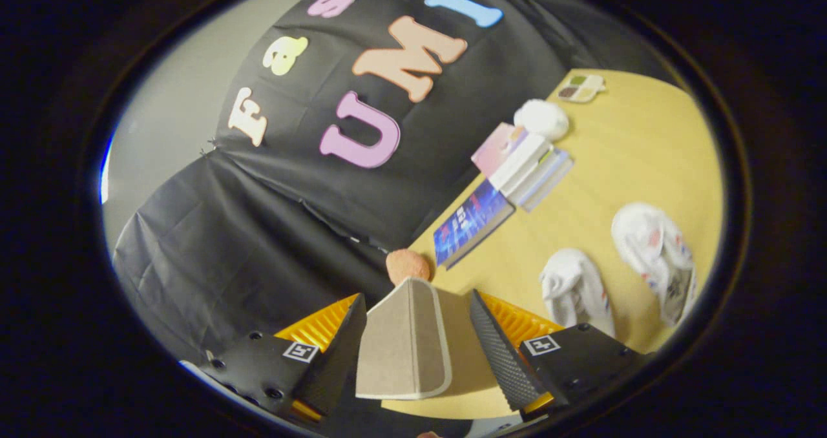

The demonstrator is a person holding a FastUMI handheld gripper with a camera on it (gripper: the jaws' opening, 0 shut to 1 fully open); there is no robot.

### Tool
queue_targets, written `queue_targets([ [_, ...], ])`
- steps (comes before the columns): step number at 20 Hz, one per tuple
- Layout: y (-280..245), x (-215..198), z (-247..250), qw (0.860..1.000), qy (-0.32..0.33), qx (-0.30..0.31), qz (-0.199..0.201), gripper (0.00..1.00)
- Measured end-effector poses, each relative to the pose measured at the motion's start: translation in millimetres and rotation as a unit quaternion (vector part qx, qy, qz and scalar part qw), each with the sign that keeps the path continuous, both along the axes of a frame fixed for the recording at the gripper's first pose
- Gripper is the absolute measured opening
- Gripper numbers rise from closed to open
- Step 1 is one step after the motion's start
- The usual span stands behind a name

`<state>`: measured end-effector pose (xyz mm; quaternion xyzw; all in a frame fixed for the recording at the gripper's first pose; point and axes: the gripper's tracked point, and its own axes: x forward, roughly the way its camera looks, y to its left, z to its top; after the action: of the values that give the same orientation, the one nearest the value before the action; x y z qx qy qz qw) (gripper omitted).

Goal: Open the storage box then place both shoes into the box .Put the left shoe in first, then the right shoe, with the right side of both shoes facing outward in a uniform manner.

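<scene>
- Your tool sits tilted, its fingers set fairly wide around a beige flap with a pale rounded edge; whether both fingers press on it, you cannot tell.
- Two white shoes lie on the yellow counter beyond the right finger, apart from each other.
- Bare counter runs between the shoes and the stack of books by the wall.
- A blue book and an orange ball lie just ahead of the flap.
- A white ball rests beyond the books.
</scene>
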<state>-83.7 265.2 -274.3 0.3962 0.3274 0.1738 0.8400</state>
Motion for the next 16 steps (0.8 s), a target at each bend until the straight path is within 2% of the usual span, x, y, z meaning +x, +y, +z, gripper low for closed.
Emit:
queue_targets([
  [4, 40.6, -26.9, -41.4, 0.995, 0.078, 0.059, 0.023, 0.99],
  [8, 49.6, -50.8, -82.3, 0.986, 0.135, 0.098, 0.027, 0.99],
  [12, 50.1, -60.0, -101.8, 0.976, 0.163, 0.146, 0.012, 0.99],
  [16, 63.1, -67.4, -106.2, 0.966, 0.185, 0.181, 0.025, 0.99],
])
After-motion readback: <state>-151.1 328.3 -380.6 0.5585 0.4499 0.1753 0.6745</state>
